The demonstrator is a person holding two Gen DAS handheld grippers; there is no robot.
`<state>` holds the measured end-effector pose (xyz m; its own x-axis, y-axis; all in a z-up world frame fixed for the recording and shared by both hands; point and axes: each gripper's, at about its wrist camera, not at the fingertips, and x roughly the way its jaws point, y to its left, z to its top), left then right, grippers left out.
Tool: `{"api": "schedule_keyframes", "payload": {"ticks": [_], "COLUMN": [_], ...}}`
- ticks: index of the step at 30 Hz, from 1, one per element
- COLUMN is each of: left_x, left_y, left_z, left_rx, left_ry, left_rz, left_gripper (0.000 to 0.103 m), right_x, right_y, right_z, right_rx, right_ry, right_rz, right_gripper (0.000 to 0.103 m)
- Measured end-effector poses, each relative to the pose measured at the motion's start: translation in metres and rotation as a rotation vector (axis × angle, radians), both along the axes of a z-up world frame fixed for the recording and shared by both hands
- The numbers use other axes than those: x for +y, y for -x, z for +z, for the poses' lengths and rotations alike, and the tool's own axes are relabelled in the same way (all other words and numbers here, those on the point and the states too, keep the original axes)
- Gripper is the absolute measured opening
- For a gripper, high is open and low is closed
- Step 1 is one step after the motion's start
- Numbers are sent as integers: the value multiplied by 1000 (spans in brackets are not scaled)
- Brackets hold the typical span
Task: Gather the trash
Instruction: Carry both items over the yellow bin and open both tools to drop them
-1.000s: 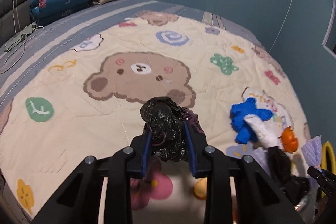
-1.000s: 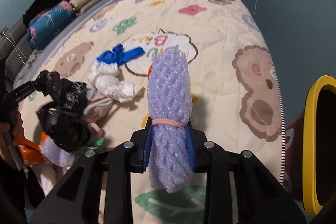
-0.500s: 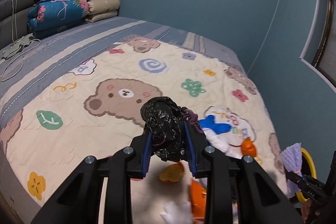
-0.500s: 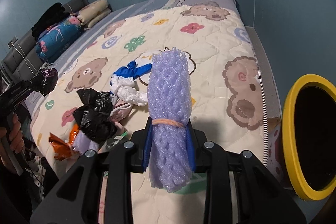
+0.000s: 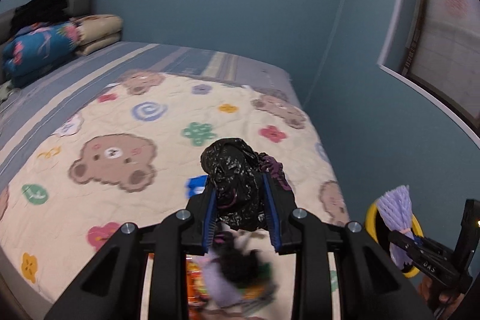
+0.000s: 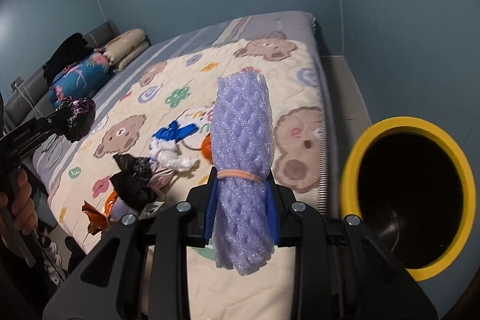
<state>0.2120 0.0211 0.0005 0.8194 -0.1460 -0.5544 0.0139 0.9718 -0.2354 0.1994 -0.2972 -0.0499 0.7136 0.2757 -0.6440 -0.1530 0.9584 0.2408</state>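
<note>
Bed (image 6: 303, 20) with bear quilt (image 6: 288, 137); litter pile (image 6: 156, 170), perhaps wrappers; folded blankets (image 6: 81, 74).

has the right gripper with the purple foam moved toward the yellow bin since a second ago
Yes. The right gripper, shut on the purple foam net, has pulled back from the bed toward the yellow-rimmed bin, which now looms larger at right.

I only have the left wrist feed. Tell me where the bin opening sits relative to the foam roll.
Observer: In the right wrist view, the yellow-rimmed bin is beside the bed, to the right of the purple foam roll; the right gripper is clamped on the roll.
Operator: Report what's left on the quilt.
Observer: A blue and white bundle lies mid-quilt.
Operator: Anything else.
Observer: A black bag lies nearer the bed edge, an orange wrapper beside it.
</note>
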Motion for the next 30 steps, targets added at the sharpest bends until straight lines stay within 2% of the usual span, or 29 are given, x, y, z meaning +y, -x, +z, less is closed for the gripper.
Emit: {"api": "schedule_keyframes", "payload": {"ticks": [11,20,30], "left_x": [-105,-174,-242], "left_y": [-32,-51,-66], "left_z": [2,-2,-22], "left_rx": [19,31,69], "left_ry": [13,11,29], "left_rz": [-209,-330,-445], "left_gripper": [27,27,27], "right_x": [-85,-146,-196], "right_y": [2,6,3], "right_z": [6,10,7], "right_rx": [-4,-17,-20], "right_ry": [-33,-36,-37], "right_rz": [-150,-262,-354], "right_gripper": [27,27,27]}}
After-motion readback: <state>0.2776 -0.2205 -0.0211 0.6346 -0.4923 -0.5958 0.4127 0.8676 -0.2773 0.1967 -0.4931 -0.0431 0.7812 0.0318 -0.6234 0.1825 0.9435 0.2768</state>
